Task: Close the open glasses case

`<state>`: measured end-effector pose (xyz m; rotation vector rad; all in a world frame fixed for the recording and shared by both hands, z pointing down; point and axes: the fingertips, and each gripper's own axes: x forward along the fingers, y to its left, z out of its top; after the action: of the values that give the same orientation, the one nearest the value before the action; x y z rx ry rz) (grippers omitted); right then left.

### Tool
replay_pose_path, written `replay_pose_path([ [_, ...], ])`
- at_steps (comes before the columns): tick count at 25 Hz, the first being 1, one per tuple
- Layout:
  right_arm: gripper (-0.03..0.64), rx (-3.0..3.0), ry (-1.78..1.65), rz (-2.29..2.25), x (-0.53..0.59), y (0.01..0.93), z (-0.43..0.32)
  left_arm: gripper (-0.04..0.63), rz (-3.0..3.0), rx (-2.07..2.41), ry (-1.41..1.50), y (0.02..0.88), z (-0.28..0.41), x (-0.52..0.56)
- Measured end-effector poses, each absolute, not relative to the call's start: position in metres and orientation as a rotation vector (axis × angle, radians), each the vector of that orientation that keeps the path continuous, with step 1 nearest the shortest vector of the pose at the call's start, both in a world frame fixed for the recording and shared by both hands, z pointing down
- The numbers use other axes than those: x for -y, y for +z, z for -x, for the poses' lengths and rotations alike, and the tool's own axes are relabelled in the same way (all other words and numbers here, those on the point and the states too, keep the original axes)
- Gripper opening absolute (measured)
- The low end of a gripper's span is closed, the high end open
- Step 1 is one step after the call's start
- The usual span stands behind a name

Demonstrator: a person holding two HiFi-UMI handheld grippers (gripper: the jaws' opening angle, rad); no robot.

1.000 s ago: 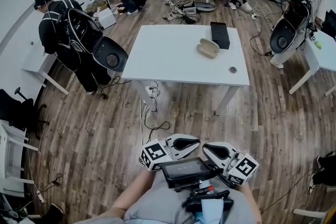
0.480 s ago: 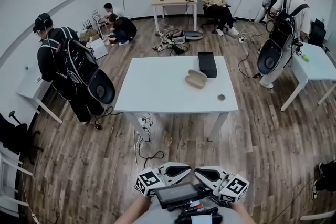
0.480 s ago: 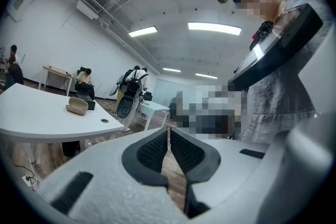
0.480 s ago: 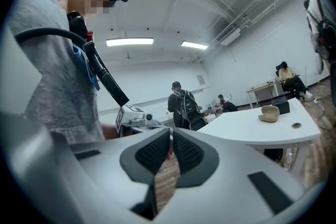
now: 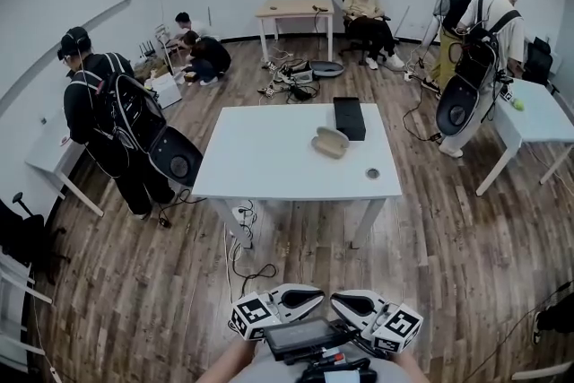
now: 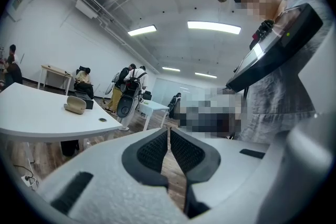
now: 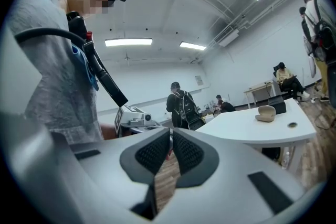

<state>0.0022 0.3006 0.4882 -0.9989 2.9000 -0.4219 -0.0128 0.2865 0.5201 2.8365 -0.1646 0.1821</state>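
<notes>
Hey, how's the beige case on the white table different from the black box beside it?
The beige case is pale and rounded; the black box is dark and square-cornered. The black box looks larger than the beige case. The beige case lies askew to the table edges, the black box squarely along them. Both rest close together on the white table.

Black box point(image 5: 349, 117) beside glasses case point(image 5: 330, 143)
</notes>
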Motion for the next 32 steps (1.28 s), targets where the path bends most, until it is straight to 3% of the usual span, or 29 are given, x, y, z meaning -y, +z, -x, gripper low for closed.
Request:
replay_pose_path([
  [21,0.034,-2.840,-0.455,1.101,-0.311,0.494,-0.038,0.026,-2.846,0.104,0.227,0.528,-0.021,-0.296],
  [32,0.034,-2.843,-0.468,1.122,-0.266,0.497,-0.040,0.026,-2.849,0.084,0.206,0.525,-0.023,-0.254],
])
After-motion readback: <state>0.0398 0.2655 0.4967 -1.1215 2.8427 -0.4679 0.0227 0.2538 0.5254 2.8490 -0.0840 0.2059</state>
